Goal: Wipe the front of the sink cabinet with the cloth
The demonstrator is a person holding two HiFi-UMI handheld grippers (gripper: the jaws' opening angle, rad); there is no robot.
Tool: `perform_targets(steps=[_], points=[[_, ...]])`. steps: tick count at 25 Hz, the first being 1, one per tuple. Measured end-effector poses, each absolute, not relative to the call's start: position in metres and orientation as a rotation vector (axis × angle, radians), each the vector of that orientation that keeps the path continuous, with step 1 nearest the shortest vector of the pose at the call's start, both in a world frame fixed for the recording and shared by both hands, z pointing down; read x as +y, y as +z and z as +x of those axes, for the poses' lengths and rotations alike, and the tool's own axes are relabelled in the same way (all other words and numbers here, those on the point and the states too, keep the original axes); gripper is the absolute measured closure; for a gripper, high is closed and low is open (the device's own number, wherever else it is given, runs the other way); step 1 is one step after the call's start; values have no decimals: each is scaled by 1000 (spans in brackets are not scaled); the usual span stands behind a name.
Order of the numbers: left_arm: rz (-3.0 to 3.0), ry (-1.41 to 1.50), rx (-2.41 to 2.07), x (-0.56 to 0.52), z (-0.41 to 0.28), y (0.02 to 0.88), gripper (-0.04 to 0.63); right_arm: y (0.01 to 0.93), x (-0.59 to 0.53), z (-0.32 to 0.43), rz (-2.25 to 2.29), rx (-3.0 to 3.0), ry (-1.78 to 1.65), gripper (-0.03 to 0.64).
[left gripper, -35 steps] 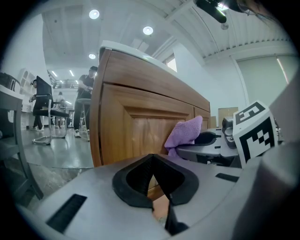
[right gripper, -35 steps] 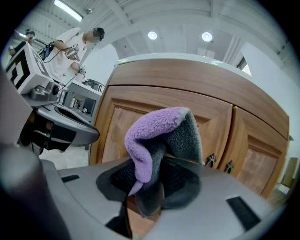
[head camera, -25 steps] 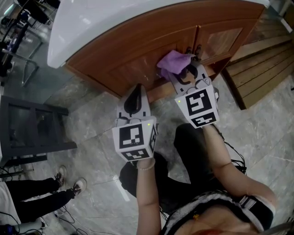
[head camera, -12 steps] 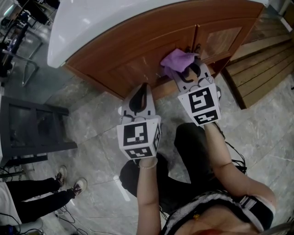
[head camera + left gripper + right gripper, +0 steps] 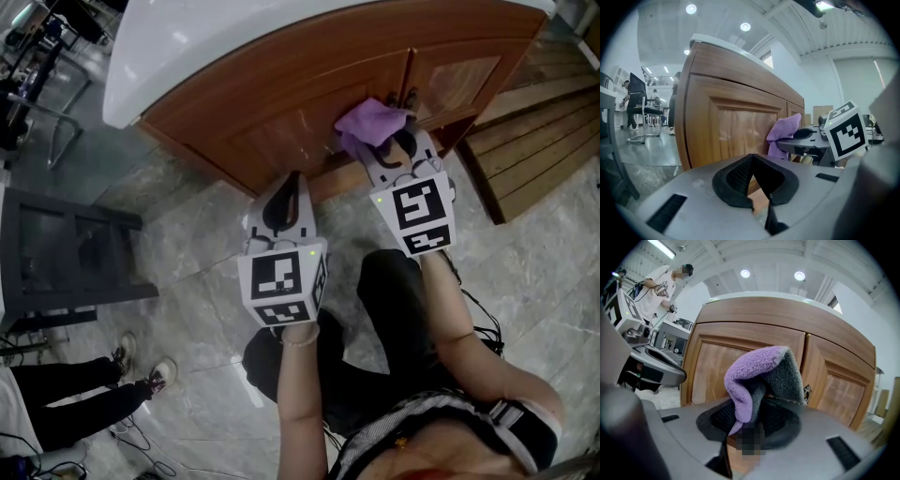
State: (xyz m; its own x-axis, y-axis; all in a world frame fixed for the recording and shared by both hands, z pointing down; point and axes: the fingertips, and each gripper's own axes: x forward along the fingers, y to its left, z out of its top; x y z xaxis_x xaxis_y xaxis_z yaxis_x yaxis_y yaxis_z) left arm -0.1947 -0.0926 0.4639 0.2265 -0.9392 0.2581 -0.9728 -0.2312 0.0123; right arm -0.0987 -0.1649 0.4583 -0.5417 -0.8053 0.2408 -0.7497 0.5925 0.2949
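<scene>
The floor [image 5: 178,309] is all shiny grey marble-look tile, there's a dark rack [image 5: 66,258] off to the left, slatted wooden boards [image 5: 534,141] on the right, and white walls [image 5: 806,70] with round ceiling lights [image 5: 745,26] overhead.

Left gripper [image 5: 289,187]: we hold it out in front, lower and nearer our body than the other. In the left gripper view its jaws are pressed together with nothing between them. Left forearm [image 5: 302,403] is bare and runs almost straight ahead from the torso, with its marker cube [image 5: 281,284] facing up.

Right gripper [image 5: 394,142]: we reach further forward and to the right. Its jaws are clamped on a purple cloth [image 5: 757,369] that bulges out past the tips. Right forearm [image 5: 461,333] is bare and angled inward from the elbow.
</scene>
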Motion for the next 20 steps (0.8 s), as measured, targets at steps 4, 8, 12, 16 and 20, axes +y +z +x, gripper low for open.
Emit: perform_targets(steps=[4,8,12,16,20], points=[[2285,307,-1862,-85,-208,464,595,466,-153,-110,1197,-2520,-176,437],[2241,327,-1897,-75,-223,467,594,474,-134,-138,1091,-2571,-172,437],[2198,363,-1938,-65,-240,472,595,483,-115,-173,968,-2612,-178,437],[2170,365,-1963,-59,-252,473,595,490,-99,-204,872,-2642,-197,437],[2144,359,-1978,-54,-261,474,595,503,-88,-230,796,-2649,-221,437]])
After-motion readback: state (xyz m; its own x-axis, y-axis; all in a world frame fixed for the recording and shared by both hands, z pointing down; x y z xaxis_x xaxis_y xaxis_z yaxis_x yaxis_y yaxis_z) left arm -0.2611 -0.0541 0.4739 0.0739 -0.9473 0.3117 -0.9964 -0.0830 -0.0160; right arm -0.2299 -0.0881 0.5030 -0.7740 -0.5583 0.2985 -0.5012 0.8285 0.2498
